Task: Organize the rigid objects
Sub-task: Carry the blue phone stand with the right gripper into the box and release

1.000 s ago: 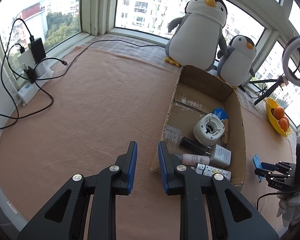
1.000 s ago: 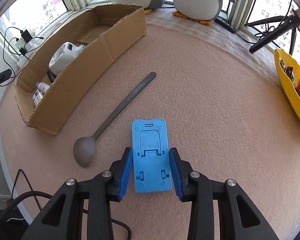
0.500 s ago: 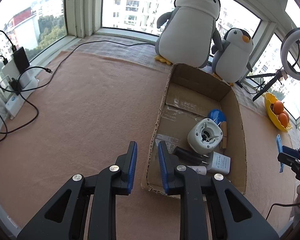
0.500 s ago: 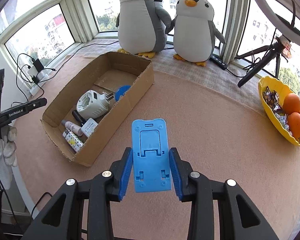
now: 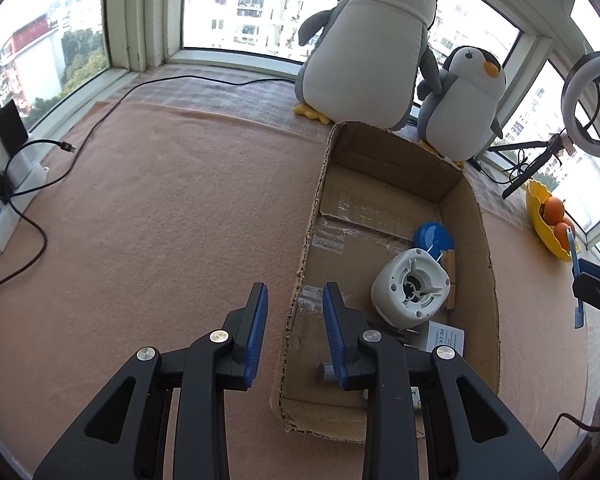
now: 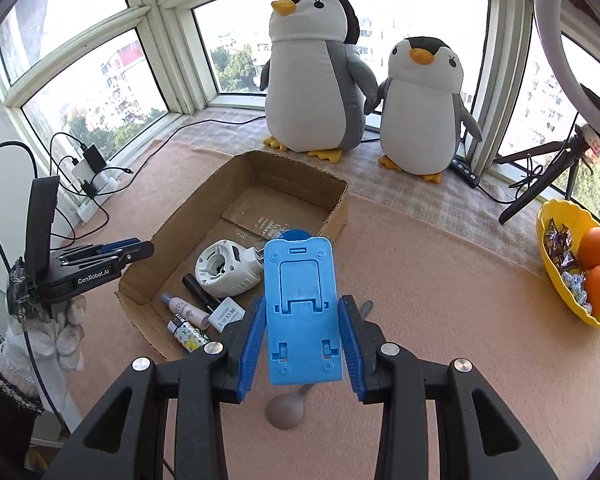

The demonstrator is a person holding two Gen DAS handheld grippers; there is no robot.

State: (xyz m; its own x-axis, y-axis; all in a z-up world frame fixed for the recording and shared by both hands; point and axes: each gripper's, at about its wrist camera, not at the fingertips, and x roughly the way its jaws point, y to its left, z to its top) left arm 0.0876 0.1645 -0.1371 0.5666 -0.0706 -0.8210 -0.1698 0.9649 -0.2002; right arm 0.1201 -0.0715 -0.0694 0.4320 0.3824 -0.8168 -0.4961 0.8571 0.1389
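The peach-coloured surface (image 6: 440,280) spreads out beneath both claws. Well beyond them, by the windows, stand two plush penguins, the big penguin (image 6: 312,80) left of the small penguin (image 6: 420,108).

The cardboard box (image 6: 236,168) lies ahead and to the left of the right claw (image 6: 302,332), with its near right corner under the claw's left finger. In the left wrist view the box's long wall (image 5: 300,280) runs between the fingers of the left claw (image 5: 294,328), so that the right finger hangs over the inside of the box and the left finger over bare surface.

The left claw is empty; its jaws have just been opening and stand narrowly apart, with nothing gripped. In the right wrist view it shows at the left edge, held by a gloved hand (image 6: 56,340).

The right claw is closed on a blue phone stand (image 6: 302,312), which stands up flat between the pads, above the surface.

Inside the box, ahead and left of the right claw, lie a white round device (image 6: 228,268), a black tube (image 6: 198,288), a small pink bottle (image 6: 186,310), a white adapter (image 6: 228,314) and a patterned tube (image 6: 188,334).

A grey spoon (image 6: 286,410) lies on the surface directly below the held stand, with its bowl nearest the claw.

Far to the right sits a yellow bowl (image 6: 556,216) with oranges (image 6: 594,248).
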